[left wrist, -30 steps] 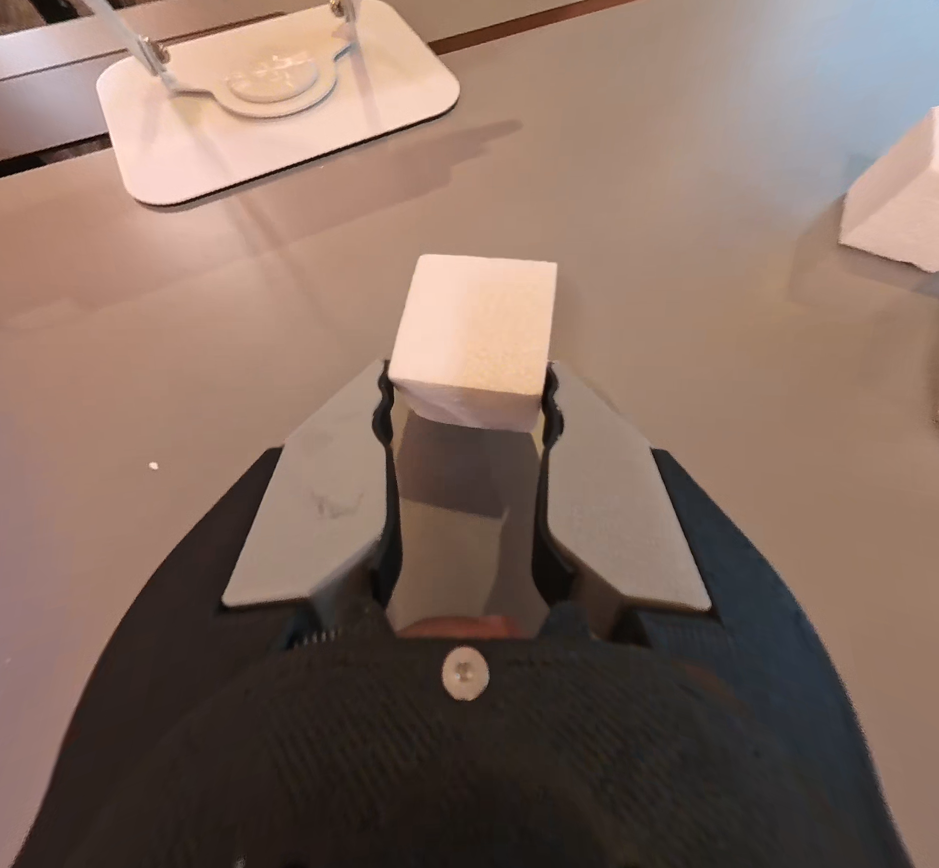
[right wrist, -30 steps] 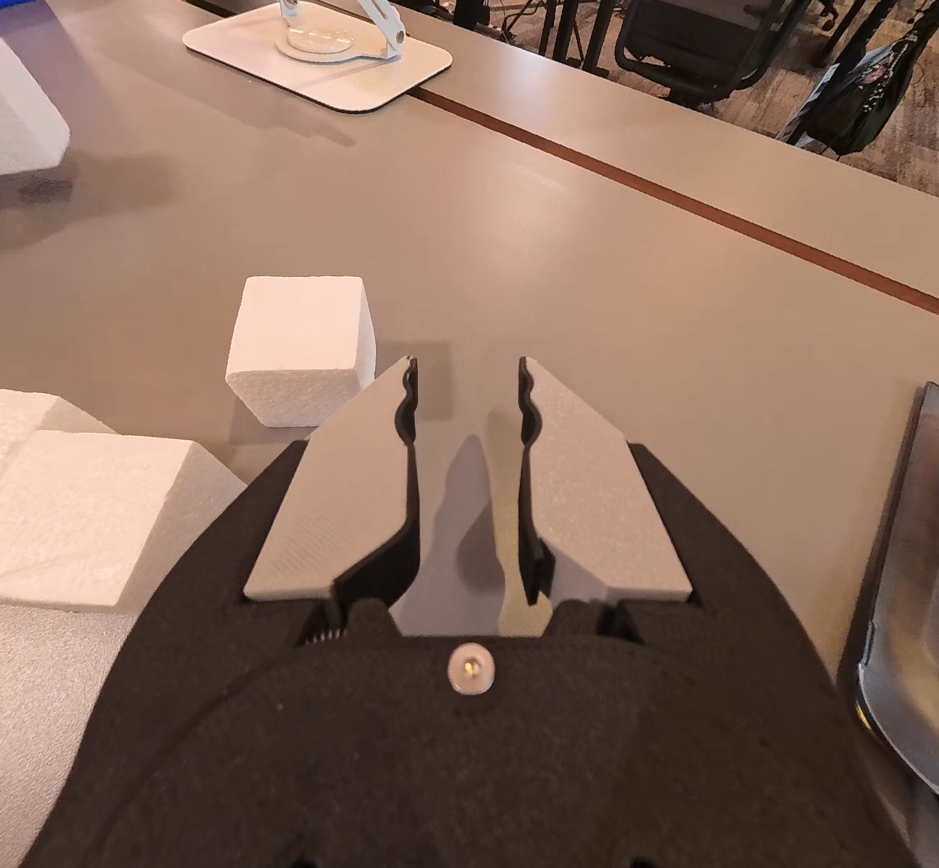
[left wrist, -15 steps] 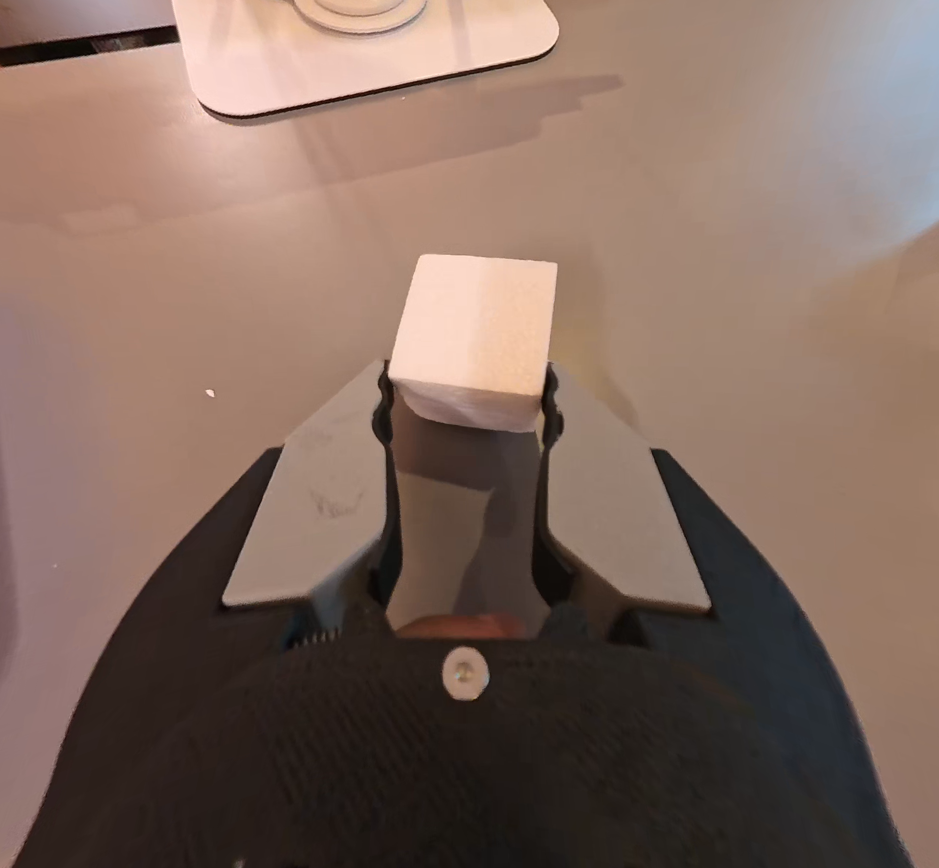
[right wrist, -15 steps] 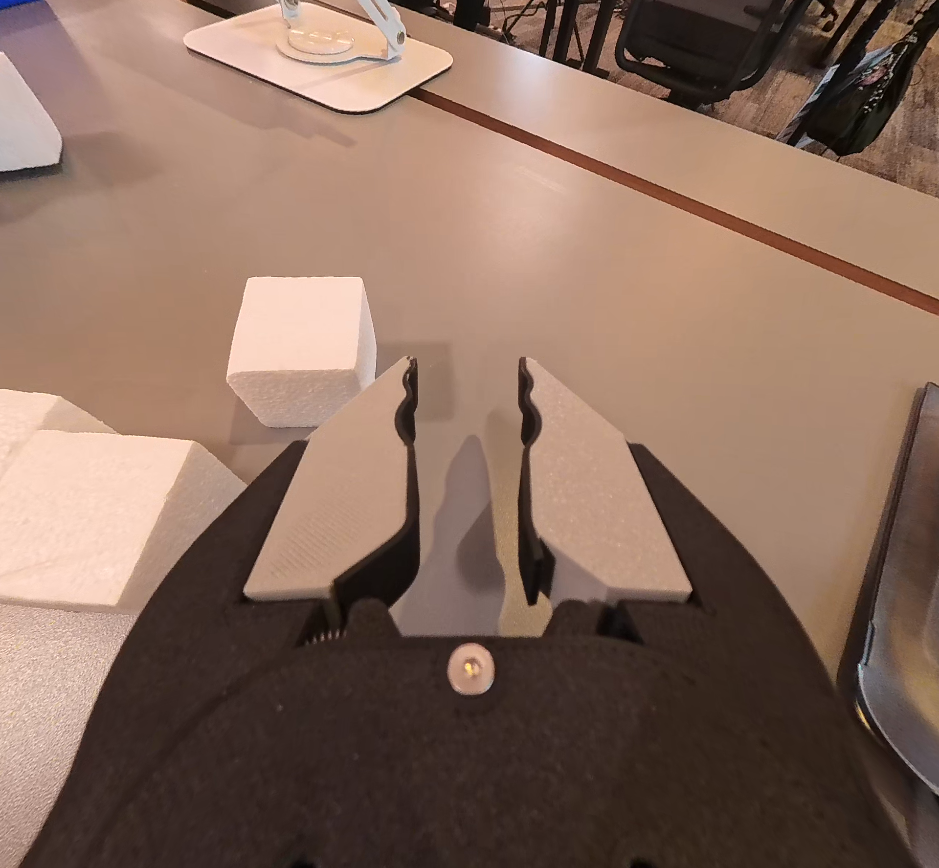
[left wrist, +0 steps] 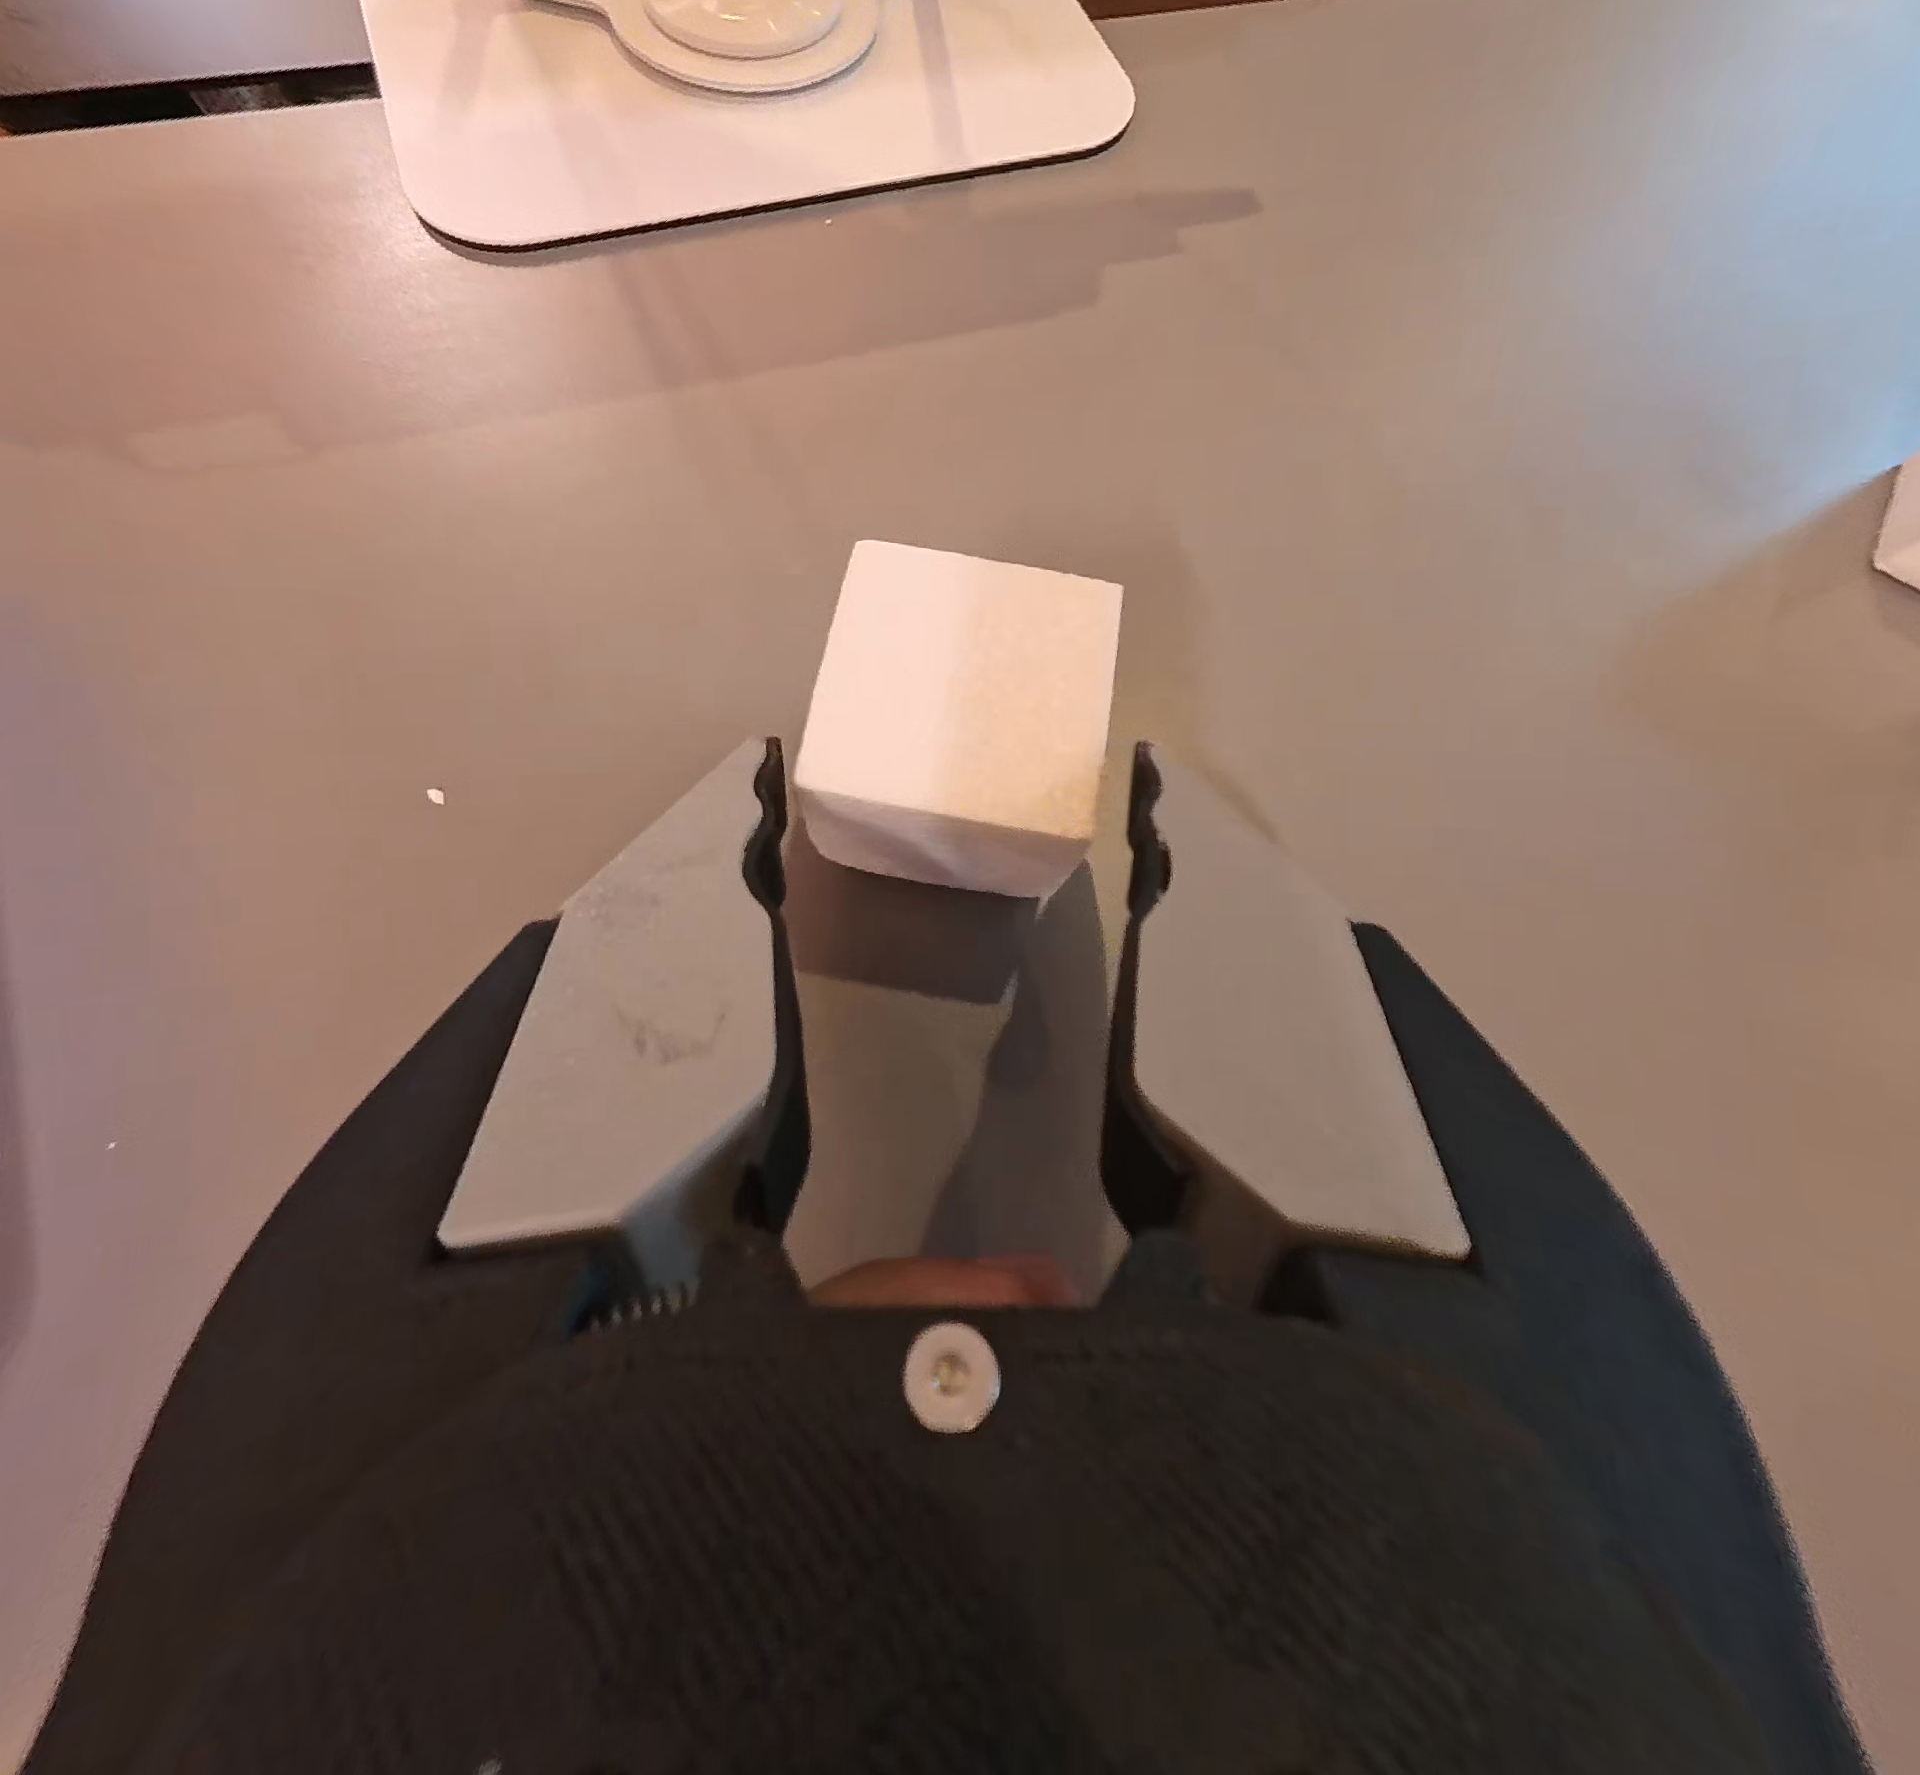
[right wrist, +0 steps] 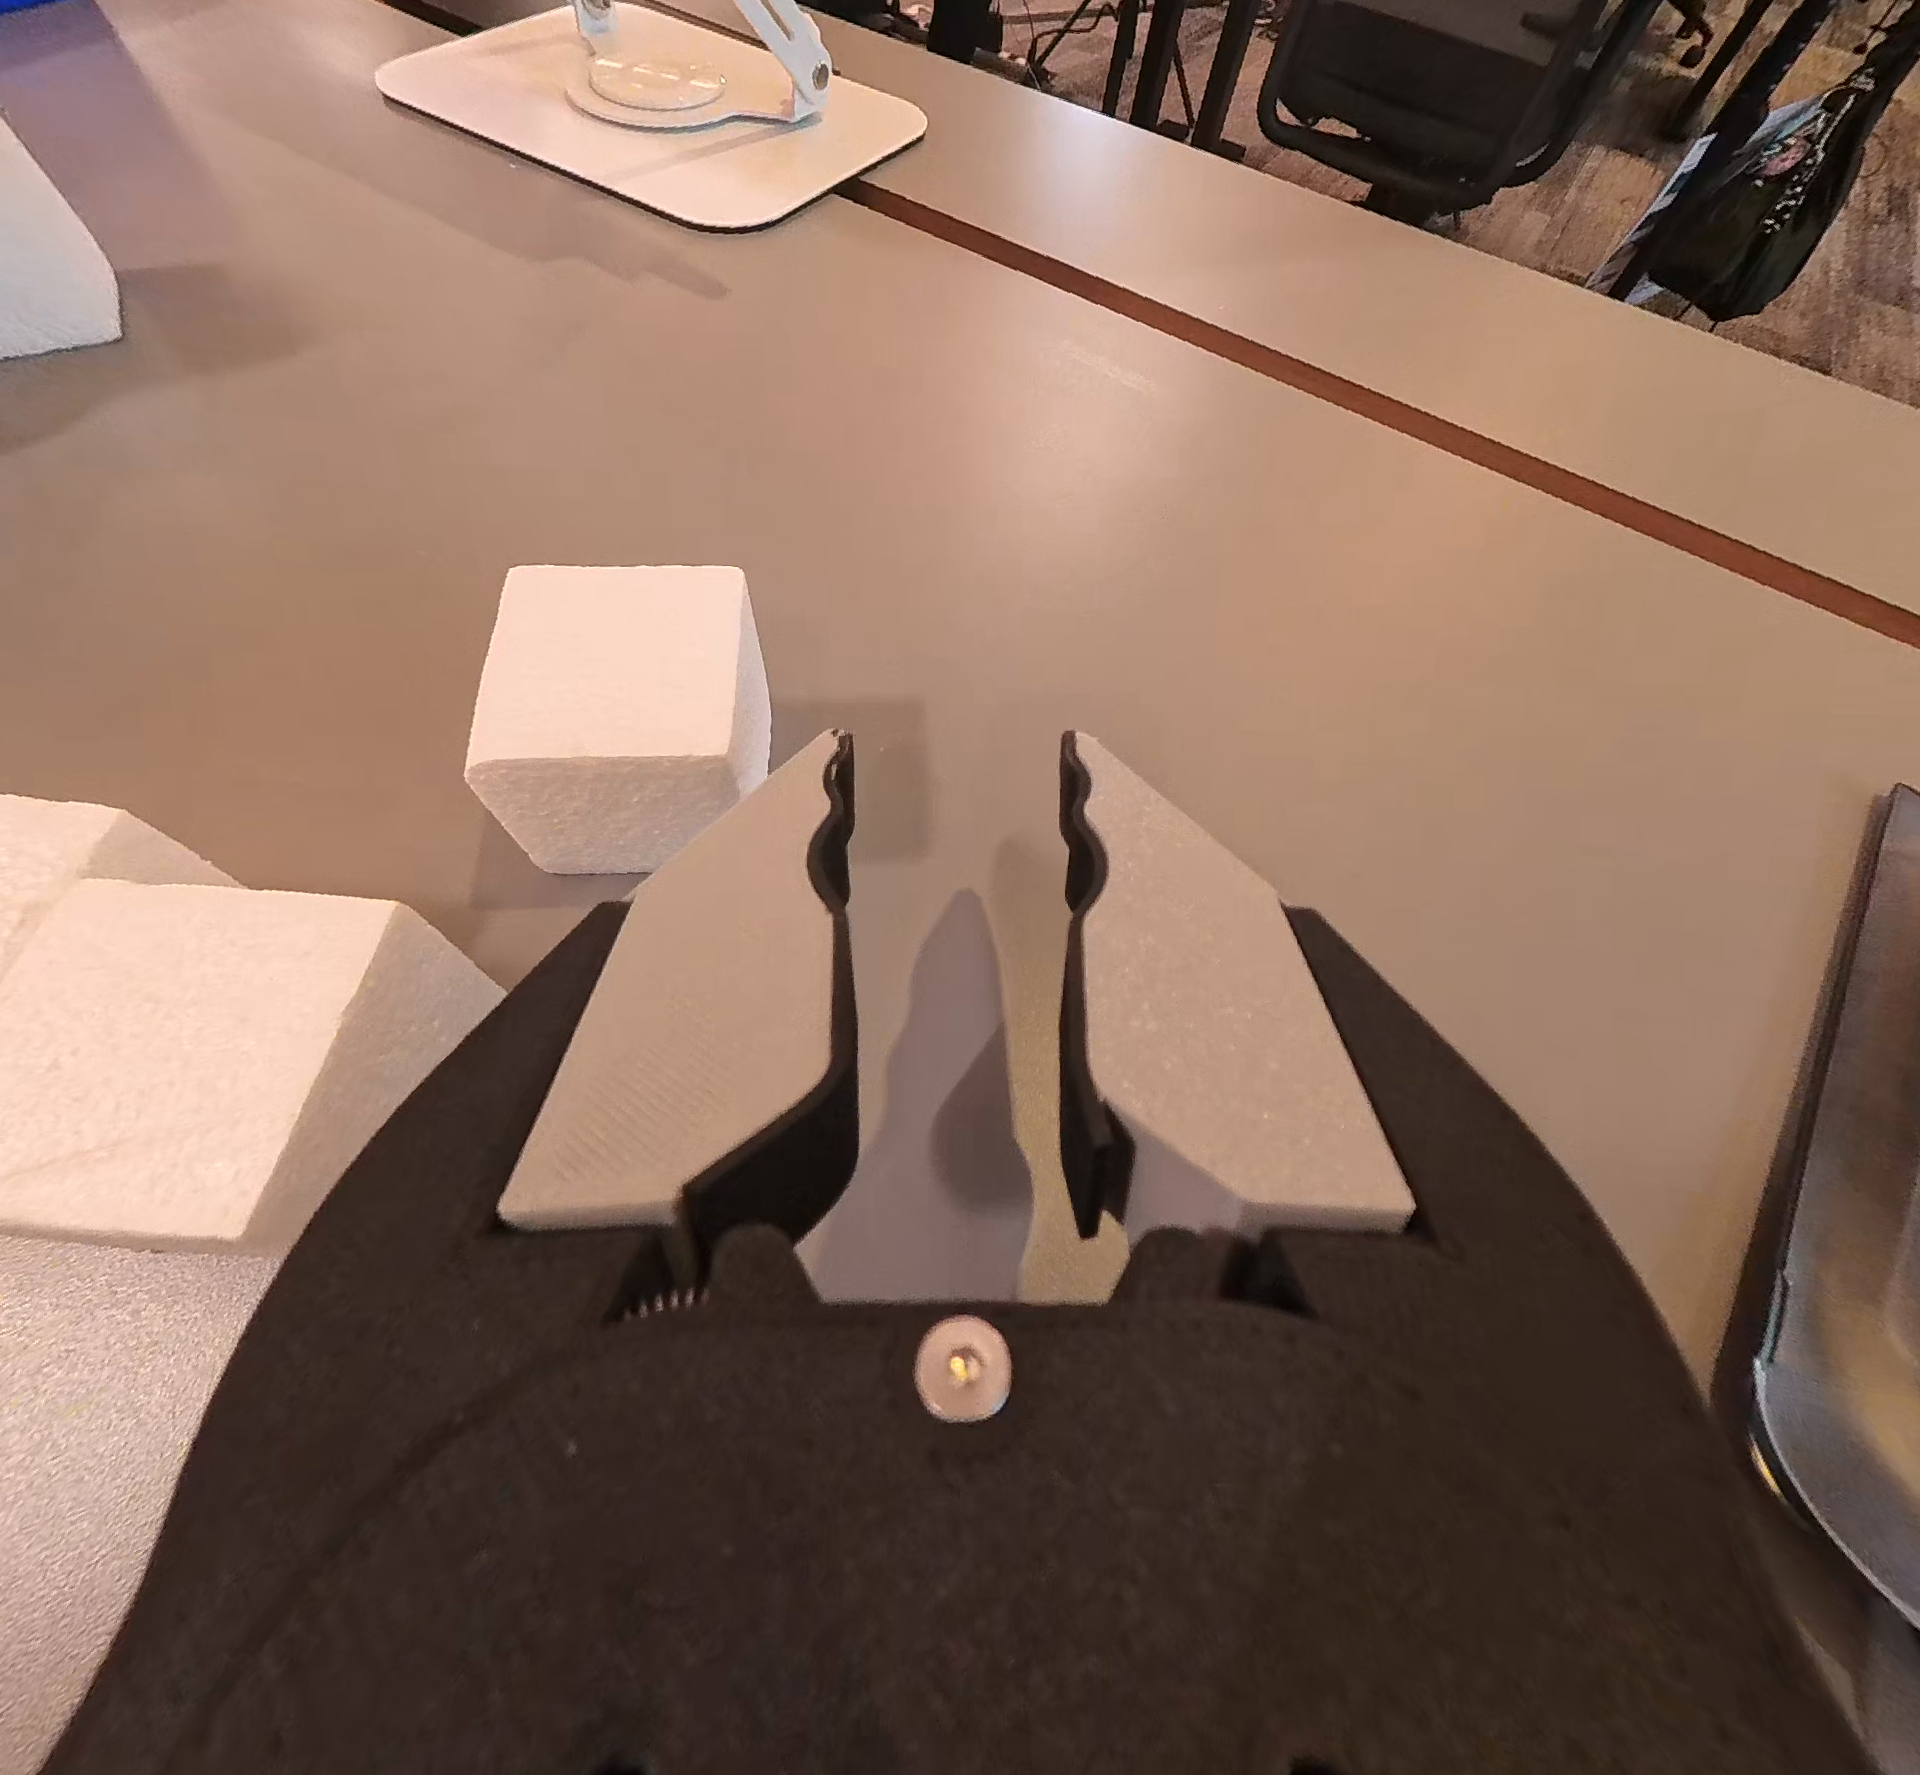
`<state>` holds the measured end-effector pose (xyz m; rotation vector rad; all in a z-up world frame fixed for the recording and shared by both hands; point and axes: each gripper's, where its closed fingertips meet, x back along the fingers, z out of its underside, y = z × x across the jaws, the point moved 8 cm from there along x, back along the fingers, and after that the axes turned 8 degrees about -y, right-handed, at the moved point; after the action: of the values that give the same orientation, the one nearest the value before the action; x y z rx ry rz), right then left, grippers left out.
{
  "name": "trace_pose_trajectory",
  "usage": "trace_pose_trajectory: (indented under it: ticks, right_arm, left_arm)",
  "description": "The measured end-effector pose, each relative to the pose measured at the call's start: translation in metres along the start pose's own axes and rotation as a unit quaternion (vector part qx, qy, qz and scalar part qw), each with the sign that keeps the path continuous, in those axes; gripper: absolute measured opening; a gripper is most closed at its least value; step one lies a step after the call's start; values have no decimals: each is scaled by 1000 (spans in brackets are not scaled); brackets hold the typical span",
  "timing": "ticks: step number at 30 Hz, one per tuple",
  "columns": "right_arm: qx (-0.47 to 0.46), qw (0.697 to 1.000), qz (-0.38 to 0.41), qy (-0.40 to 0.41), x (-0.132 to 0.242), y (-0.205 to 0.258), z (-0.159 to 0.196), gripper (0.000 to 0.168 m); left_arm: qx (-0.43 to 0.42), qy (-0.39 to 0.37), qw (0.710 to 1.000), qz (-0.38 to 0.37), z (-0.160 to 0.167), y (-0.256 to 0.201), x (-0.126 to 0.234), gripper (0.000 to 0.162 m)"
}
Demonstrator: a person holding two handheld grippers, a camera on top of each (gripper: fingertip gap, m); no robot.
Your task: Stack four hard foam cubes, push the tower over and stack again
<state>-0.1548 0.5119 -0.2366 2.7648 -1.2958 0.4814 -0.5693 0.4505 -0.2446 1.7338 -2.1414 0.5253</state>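
A white foam cube (left wrist: pixel 961 717) sits between the fingertips of my left gripper (left wrist: pixel 956 769) on the grey table. The jaws stand a little wider than the cube, with a thin gap showing on each side. The cube appears to rest on the table. My right gripper (right wrist: pixel 956 769) is open and empty just above the table. A second white foam cube (right wrist: pixel 623 717) stands on the table just left of its left fingertip (right wrist: pixel 821 769). More white foam blocks (right wrist: pixel 177 1050) lie at the lower left of the right wrist view.
A white lamp base (left wrist: pixel 748 52) stands at the back of the table; it also shows in the right wrist view (right wrist: pixel 655 115). A big foam piece (right wrist: pixel 42 271) lies far left. A dark metal tray (right wrist: pixel 1849 1154) is at the right edge. Office chairs stand beyond the table. One gripper's finger ends stand about 35 cm off the other's.
My left gripper moved forward towards the lamp base with the cube, and its jaws have now widened slightly off the cube. The right gripper has not moved.
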Motion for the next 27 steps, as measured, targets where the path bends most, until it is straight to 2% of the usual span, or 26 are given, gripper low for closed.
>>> trace_pose_trajectory:
  ticks: [17,22,27]
  right_arm:
    - [1,1000,-1,0,0,1,0,37]
    - [1,1000,0,0,0,1,0,37]
    - [1,1000,0,2,0,1,1,37]
  left_arm:
    - [0,-50,999,-8,-11,2,12,68]
    - [-15,-90,996,4,-20,-5,19,68]
    - [-24,-99,994,26,-22,-12,19,69]
